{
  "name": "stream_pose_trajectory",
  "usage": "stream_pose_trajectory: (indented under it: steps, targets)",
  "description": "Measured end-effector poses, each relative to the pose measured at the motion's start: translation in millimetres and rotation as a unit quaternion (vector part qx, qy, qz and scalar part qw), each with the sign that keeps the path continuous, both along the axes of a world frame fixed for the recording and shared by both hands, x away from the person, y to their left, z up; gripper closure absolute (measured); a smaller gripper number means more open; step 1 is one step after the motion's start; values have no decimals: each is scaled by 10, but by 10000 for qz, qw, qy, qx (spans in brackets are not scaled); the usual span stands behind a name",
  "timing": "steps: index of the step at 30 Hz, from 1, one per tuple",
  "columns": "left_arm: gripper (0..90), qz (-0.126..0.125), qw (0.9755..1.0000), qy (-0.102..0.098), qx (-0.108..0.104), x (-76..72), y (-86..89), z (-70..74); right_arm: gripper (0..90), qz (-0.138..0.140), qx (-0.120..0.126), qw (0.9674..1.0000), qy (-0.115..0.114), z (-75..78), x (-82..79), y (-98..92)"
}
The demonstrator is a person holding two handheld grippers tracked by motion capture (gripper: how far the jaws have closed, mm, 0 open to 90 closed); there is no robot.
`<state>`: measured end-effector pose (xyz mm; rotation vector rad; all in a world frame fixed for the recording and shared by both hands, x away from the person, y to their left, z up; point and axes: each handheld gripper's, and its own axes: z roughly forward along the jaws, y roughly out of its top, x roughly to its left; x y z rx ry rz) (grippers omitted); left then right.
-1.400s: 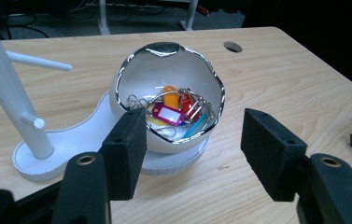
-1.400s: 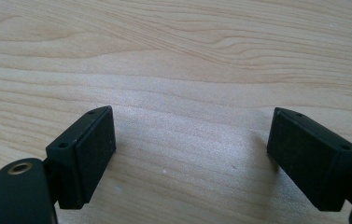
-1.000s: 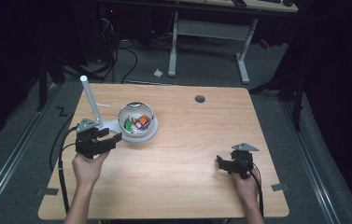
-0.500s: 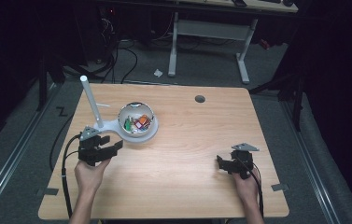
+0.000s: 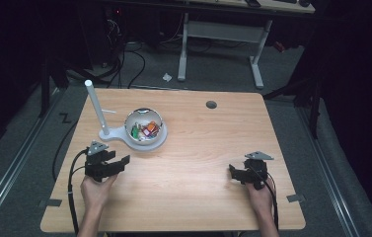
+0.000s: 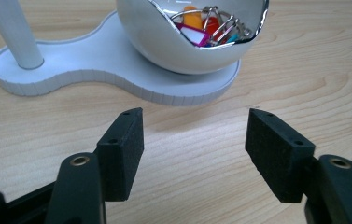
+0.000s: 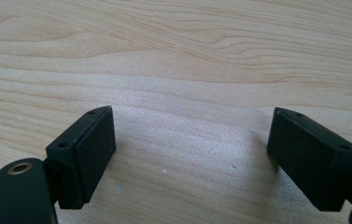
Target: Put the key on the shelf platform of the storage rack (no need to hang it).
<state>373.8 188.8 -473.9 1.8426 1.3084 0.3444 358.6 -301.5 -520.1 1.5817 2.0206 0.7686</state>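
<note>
In the high view, a white stand (image 5: 119, 134) is seen on the wooden table (image 5: 198, 197), toward the far left part of the top. It carries an upright white post (image 5: 96, 106) at one end and a shiny silver bowl (image 5: 144, 129) at the other, with small coloured tagged keys (image 5: 145, 130) piled inside the bowl. The left gripper (image 5: 122, 162) is held just on the near side of the stand, apart from it, its jaws spread with nothing between them; they have just been opening a little further. The right gripper (image 5: 234, 171) rests well away from the stand, over bare wood on the right side, and its jaws also stand apart and empty.

In the left gripper view, detail is added that the high view lacks: the stand's base is one flat moulded piece with a ribbed edge (image 6: 117, 81), and the bowl has a cut-out rim (image 6: 211, 39) through which key rings and plastic tags (image 6: 206, 25) are visible. The bowl is judged smooth, rigid and slippery, so a hold on it would be poor; the post or the low ribbed edge would be better taken. The stand is probably light, and its loose contents would spill if it were tipped.

In the right gripper view, plain table grain is shown between the two parted pads (image 7: 89, 154).
</note>
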Motion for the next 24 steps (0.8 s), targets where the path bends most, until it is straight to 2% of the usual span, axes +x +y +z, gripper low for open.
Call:
stream_pose_trajectory:
  steps: [3, 8, 24]
  targets:
    - [377, 30, 9999, 67, -73, -10, 1, -59, 155, -5, 3, 10000, 2, 0, 0, 1]
    - [376, 81, 9999, 119, -44, -13, -2, -119, 155, -2, 2, 10000, 1, 0, 0, 0]
    - [375, 158, 9993, 198, 292, 3, -115, -328, 155, -3, -1, 10000, 0, 0, 0, 0]
